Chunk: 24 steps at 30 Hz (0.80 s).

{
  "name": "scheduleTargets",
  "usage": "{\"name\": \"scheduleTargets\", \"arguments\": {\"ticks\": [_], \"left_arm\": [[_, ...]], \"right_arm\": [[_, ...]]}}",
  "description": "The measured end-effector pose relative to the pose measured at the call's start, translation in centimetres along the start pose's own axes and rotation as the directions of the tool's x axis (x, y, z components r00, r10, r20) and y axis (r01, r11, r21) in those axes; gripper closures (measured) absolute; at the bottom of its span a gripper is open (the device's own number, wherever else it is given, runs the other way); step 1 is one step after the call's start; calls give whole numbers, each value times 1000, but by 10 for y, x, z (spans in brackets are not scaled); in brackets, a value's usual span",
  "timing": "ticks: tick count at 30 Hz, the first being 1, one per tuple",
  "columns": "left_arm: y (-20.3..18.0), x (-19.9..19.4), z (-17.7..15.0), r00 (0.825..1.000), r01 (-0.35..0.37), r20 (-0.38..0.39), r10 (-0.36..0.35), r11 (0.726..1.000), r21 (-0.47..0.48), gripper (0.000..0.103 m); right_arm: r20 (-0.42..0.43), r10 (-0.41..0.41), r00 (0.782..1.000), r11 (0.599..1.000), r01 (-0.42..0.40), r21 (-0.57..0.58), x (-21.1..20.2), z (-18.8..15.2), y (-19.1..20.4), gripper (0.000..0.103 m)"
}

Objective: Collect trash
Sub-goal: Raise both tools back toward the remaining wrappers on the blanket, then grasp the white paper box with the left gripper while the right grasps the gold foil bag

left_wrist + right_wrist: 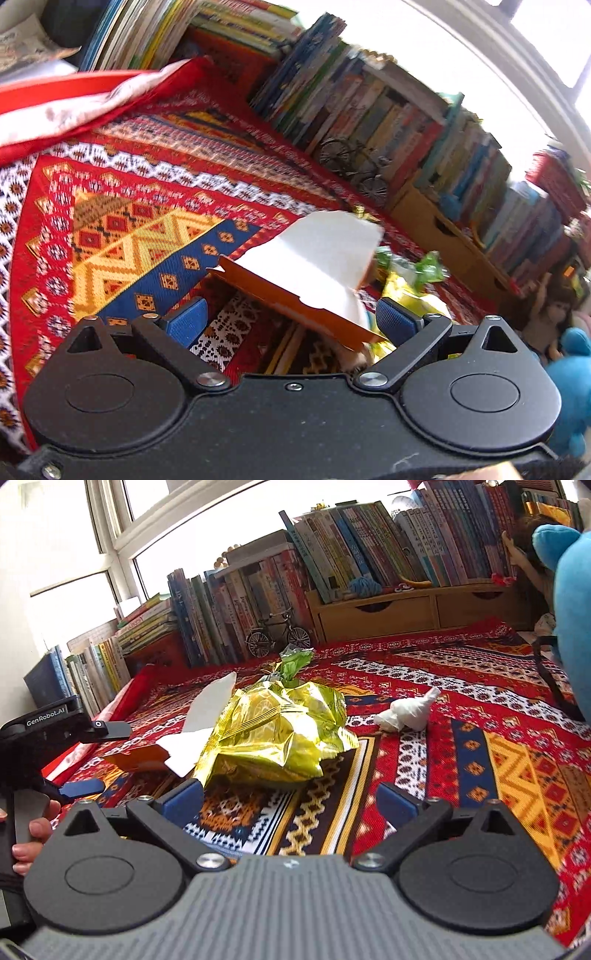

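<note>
Three pieces of trash lie on the patterned cloth point(461, 686), and the gold bag point(280, 731) serves as landmark for the rest. It sits crumpled near the middle of the cloth, just ahead of the right claw point(291, 797), whose blue pads stand spread wide with nothing between them. An orange-and-white carton point(177, 738), torn open flat, lies touching the bag on its left; a green wrapper point(293, 661) pokes up right behind the bag, and I cannot tell whether it is a separate scrap or the bag's own neck. One white tissue wad point(406, 712) rests to the bag's right, apart from it.

From the left view, the left claw point(291, 321) is also spread, and the carton point(314, 273) sits between the pads without being pinched.

By my judgement, all of this is light. The bag is thin foil, crinkly and slick, so it will likely crush and slide; a bunched fold on its near lower edge looks the best hold. The carton is stiffish card, best pinched across one flat flap edge. The tissue is soft and will squash, so any pinch through its thick middle should do.

Count: one bag, one carton, one tissue, perhaps one green wrapper, two claws. Behind the bag stand books point(332, 565) and one toy bicycle point(279, 635); one blue plush point(569, 602) is far to its right
</note>
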<state>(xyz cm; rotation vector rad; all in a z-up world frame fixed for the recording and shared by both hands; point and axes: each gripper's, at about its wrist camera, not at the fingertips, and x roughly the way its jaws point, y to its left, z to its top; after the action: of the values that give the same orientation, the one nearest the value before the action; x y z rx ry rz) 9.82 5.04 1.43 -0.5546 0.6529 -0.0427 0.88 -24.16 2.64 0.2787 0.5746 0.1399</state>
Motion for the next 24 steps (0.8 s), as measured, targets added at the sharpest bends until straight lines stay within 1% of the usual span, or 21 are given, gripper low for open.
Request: {"name": "scheduleTargets", "arguments": {"ticks": [5,8,10,12,14,15,16,17,18,19,21,22,24], "left_arm": [[-2,22,-3,999,-25,-31,24,999,-30,7],[-2,29,-1,999,-41,-23,40,998,-47,8],[-3,32,1,999,-40,-25,38,998,-50,10],[-3,33,1,999,-27,-23,25,998,-57,22],[-2,36,1,999,-19,-32,17,998,-62,43],[-1,36,0,999,-21,-30,19,998,-65,51],[0,36,0,999,-21,-32,19,997,-69,70],[1,37,-1,999,-25,-42,22,997,-70,82],[2,37,-3,999,-25,-48,22,997,-68,85],[2,35,-4,999,-26,-39,23,998,-65,85],[2,29,-6,1000,-24,-9,24,999,-46,86],[2,25,-6,1000,-11,3,11,999,-34,89],[-1,17,-5,1000,5,23,-4,1000,-15,92]], "right_arm": [[-9,-17,1000,1000,17,-24,24,11,8,0],[-24,-33,999,999,33,-6,40,16,9,0],[-31,-39,999,999,39,14,49,18,8,0],[-38,-41,998,998,42,37,57,20,7,0],[-49,-37,998,998,39,58,63,20,6,3],[-55,-33,998,997,37,67,65,19,6,7],[-57,-26,998,997,30,75,66,18,6,10],[-54,-18,998,996,23,84,66,18,6,16],[-50,-18,999,996,22,89,65,17,6,21],[-48,-20,999,996,24,90,64,17,6,24],[-38,-32,999,995,35,90,58,17,5,41],[-34,-38,999,995,41,94,56,17,3,46],[-24,-24,999,993,26,111,51,18,-2,51]]}}
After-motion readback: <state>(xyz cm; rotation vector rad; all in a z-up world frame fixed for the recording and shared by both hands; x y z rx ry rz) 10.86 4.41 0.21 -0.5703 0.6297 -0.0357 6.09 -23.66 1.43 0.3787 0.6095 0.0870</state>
